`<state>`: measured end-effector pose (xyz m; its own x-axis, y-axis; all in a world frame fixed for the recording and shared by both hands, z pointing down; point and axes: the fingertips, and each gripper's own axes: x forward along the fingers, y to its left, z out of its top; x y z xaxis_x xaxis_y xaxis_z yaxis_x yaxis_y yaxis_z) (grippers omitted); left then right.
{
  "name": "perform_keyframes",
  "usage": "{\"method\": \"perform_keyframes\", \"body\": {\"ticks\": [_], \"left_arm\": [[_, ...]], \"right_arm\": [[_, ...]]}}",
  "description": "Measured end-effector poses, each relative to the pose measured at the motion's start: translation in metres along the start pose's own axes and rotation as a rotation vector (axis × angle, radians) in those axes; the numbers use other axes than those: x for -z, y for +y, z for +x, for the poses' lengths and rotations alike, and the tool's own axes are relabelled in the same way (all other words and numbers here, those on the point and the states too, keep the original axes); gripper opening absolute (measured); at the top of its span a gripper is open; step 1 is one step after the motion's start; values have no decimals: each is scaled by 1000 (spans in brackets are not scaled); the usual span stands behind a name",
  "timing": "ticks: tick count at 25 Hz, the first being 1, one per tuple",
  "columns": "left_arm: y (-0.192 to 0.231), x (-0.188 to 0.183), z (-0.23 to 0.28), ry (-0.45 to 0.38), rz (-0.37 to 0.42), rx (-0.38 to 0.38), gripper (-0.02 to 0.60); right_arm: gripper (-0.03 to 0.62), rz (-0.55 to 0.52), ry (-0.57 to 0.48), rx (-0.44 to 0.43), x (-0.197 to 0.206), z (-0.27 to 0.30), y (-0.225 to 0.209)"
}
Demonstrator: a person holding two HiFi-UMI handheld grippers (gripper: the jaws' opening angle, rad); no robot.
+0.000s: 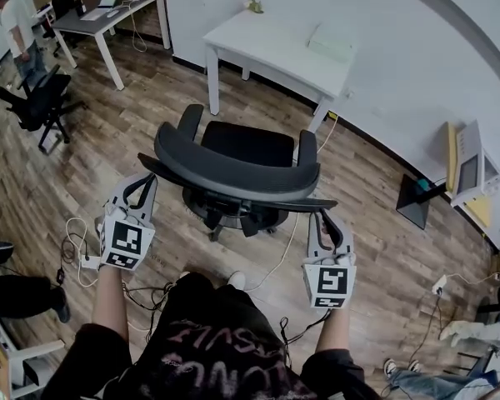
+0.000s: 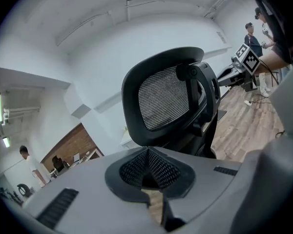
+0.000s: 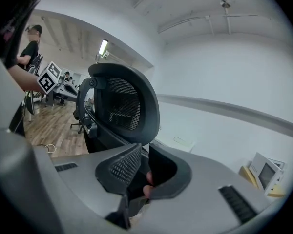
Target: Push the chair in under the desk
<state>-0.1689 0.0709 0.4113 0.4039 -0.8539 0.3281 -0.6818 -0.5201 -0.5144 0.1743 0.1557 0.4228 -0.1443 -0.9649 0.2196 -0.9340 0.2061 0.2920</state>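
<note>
A black mesh office chair (image 1: 237,169) stands on the wood floor with its seat facing the white desk (image 1: 275,52) by the wall, a short gap from it. My left gripper (image 1: 143,182) is at the left end of the curved backrest, my right gripper (image 1: 323,219) at its right end. In the left gripper view the pads (image 2: 146,152) meet with nothing between them, and the chair's back (image 2: 163,99) rises just beyond. In the right gripper view the jaws (image 3: 144,152) stand a narrow slit apart, gripping nothing, with the chair (image 3: 122,104) ahead.
A second black chair (image 1: 37,102) and another desk (image 1: 108,15) stand at the far left, with a person (image 1: 17,27) beside them. Cables (image 1: 75,248) trail over the floor by my feet. A monitor-like device (image 1: 471,169) leans by the right wall.
</note>
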Motion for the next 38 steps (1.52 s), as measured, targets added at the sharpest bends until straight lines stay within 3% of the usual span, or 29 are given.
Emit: {"method": "perform_keyframes", "body": {"ticks": [4,9,14,17,20,25,38], "left_arm": [[-2,1,-1,13,33,12,17],[-5,5,7,36,136,49,17],[-3,5,13,40,147,73,17],[-6,9,17,62,195,91,20],[-11,11,18,73,224,113,86],[-17,14,19,93,276,153,146],[-19,25,34,166,398,217,239]], "right_arm": [[93,-47,15,-41,2,-2,5],[137,-176,40,-75,2,2,11],[181,-211,85,-99,7,2,12],[190,-246,83,-112,8,3,12],[192,-283,102,-129,11,5,12],[233,-312,123,-162,15,8,11],[253,-400,166,-212,23,21,11]]}}
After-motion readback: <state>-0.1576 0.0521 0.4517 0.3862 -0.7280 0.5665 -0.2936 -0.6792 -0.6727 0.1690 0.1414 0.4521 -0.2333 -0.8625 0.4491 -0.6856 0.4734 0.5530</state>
